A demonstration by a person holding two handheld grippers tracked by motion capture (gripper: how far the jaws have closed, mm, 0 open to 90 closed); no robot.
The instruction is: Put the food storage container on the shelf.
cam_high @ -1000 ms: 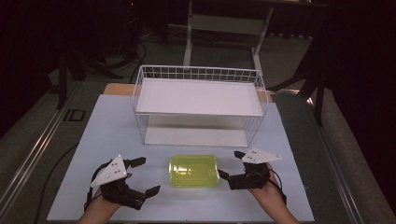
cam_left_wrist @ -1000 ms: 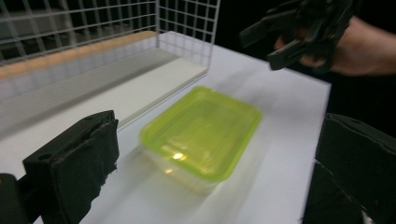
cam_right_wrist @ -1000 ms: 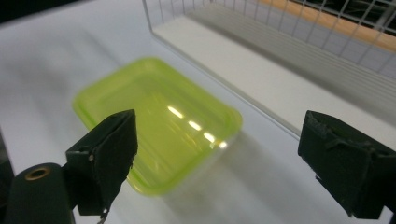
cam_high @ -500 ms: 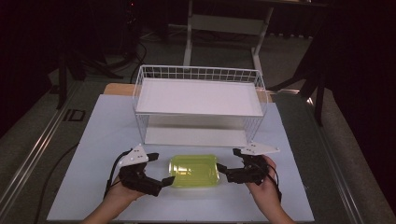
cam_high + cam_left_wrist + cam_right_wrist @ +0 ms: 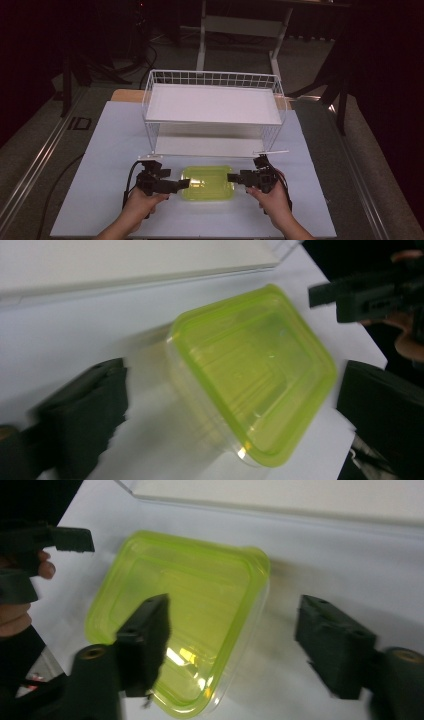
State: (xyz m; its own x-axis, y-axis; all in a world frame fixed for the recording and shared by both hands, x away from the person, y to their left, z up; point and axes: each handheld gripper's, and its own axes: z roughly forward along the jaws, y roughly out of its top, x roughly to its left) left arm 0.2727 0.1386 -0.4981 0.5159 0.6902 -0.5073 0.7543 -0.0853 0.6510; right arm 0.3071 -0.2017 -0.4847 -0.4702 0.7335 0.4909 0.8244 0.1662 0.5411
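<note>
Yellow-green lidded container (image 5: 207,183) lies near table edge, on white mat (image 5: 100,150), just in front of wire rack (image 5: 212,107). Likely light, stiff, slick plastic; best gripped at short ends under lid rim. 2 grippers flank it, left gripper (image 5: 181,184) & right gripper (image 5: 233,177), jaws level, pointing inward, just been closing, nothing held yet.

Both forearms enter from below, with the left gripper (image 5: 184,184) and right gripper (image 5: 233,177) held level and pointing inward at each other, jaws apart and just closing.
</note>
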